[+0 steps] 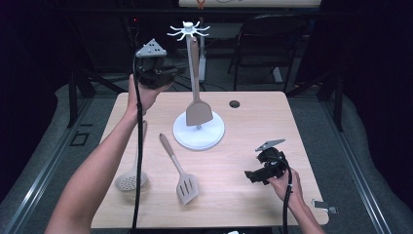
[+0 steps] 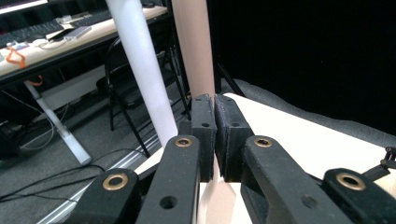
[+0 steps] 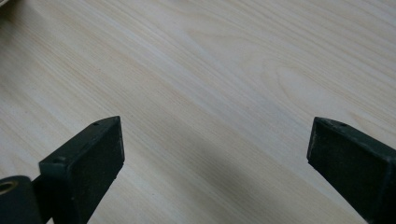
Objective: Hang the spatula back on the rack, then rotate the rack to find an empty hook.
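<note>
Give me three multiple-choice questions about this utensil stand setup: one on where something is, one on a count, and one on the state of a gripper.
1. Where is the solid spatula?
A. Flat on the table
B. Hanging on the white stand
C. In the right gripper

2. How many utensils lie flat on the table?
A. One
B. Two
C. Four

3. How do the right gripper's fingers stand?
A. Wide apart with nothing between them
B. Pressed together
C. Clamped on a spoon

Answers:
1 B: the high view shows its handle up at the stand's top hooks, blade just above the round base.
2 B: the slotted spatula and the perforated skimmer lie at the front left.
3 A: the right gripper view shows bare wood between the two fingers.
</note>
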{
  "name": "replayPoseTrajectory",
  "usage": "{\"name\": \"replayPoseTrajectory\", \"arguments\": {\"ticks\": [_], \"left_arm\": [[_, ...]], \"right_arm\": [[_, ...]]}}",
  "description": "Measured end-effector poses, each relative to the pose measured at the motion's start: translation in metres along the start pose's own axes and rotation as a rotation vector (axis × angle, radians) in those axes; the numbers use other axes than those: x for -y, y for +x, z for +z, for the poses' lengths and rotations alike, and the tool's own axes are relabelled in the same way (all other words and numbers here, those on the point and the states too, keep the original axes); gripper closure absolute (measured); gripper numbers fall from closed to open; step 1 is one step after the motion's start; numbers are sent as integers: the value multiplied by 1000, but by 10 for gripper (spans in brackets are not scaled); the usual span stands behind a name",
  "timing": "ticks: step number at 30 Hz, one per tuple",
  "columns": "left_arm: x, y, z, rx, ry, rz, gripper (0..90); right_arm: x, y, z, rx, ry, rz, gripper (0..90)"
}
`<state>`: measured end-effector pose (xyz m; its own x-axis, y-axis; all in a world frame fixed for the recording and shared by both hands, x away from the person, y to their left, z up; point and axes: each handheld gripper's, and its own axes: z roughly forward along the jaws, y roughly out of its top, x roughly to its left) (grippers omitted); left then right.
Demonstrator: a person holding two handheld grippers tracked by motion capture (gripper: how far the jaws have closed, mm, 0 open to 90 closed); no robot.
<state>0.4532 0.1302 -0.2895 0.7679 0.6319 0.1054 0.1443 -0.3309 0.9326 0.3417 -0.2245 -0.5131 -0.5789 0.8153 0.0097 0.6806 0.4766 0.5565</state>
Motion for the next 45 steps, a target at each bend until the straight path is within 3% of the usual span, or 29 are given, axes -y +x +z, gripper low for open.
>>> {"name": "replayPoseTrajectory", "arguments": {"ticks": [6,7,9,10,13,18,27,45], "left_arm": [[-16,-4,-4,-6,-21,23,887],[-17,-4,-5,-7,-23,28,888],[-22,-6,-7,-11,-32,32,889],[-24,-6,-8,-17,-37,38,889],[-31,-6,-11,-39,-46,46,890],[-38,0,-11,-74,-57,30,891],[-40,14,-10,-135,-60,-21,899],[-37,27,-6,-173,-54,-52,898]], "right_arm": [[0,-1,-1,1,-3,5,37],[-1,-2,-2,11,19,-16,37],[-1,-1,1,-12,-2,-2,37],[-2,-1,-1,7,13,-20,37],[-1,1,1,-10,1,-7,37],[1,-2,-4,8,12,-10,38],[2,-1,-2,-5,-3,5,38],[3,-2,-1,-9,-3,7,39]]}}
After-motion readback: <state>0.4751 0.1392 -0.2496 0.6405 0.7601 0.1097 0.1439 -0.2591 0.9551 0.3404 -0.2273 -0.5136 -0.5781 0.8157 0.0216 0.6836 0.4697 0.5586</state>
